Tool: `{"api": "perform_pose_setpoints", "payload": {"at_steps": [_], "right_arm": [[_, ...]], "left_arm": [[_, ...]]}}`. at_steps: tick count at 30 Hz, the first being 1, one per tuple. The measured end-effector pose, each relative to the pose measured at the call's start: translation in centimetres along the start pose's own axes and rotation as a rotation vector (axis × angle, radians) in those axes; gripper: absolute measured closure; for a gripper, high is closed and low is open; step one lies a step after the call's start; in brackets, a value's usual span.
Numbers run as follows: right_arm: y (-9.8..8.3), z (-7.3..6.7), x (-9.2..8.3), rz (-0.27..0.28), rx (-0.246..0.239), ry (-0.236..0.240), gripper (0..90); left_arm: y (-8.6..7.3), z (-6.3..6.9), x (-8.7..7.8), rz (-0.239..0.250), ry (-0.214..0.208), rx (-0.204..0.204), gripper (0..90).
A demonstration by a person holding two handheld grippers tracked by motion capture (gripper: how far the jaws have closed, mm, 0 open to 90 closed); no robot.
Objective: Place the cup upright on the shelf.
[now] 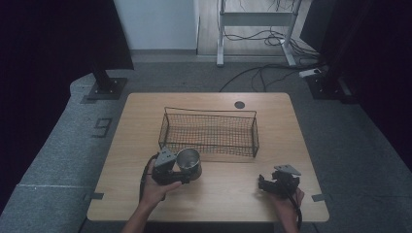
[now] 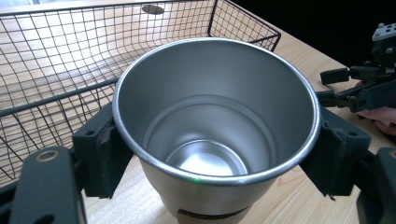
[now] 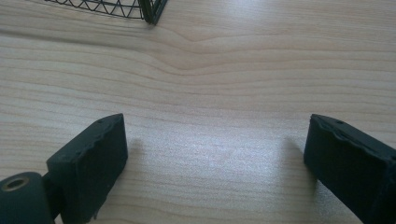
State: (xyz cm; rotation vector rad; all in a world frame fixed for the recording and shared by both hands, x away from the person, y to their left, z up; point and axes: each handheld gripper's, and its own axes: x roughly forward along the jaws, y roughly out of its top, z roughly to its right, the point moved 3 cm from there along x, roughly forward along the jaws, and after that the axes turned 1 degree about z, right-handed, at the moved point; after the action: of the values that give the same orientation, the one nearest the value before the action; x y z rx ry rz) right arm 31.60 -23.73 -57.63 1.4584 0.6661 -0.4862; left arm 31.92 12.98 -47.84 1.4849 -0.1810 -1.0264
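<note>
A wooden table (image 1: 228, 189) carries a wire basket (image 1: 209, 132), which has nothing inside. The left gripper (image 1: 180, 171) clamps a steel cup (image 2: 215, 121) by its sides, just before the basket's near wall (pickup looks done). Lifting it over and releasing remain. The right gripper (image 3: 212, 154) rests wide apart, grasping nothing.

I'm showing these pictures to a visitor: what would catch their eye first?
Most likely the shiny steel cup, upright and empty, clamped between the left claw near the table's front left. Behind it stands an empty black wire basket mid-table. The right claw rests open over bare wood at front right.
</note>
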Motion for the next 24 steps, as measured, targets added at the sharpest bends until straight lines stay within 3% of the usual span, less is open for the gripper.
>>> {"api": "perform_pose_setpoints", "payload": {"at_steps": [24], "right_arm": [[0.0,0.0,0.0,0.003,-0.004,0.004,7.1]], "left_arm": [[2.3,-0.5,0.6,-0.009,0.011,0.007,19.2]]}}
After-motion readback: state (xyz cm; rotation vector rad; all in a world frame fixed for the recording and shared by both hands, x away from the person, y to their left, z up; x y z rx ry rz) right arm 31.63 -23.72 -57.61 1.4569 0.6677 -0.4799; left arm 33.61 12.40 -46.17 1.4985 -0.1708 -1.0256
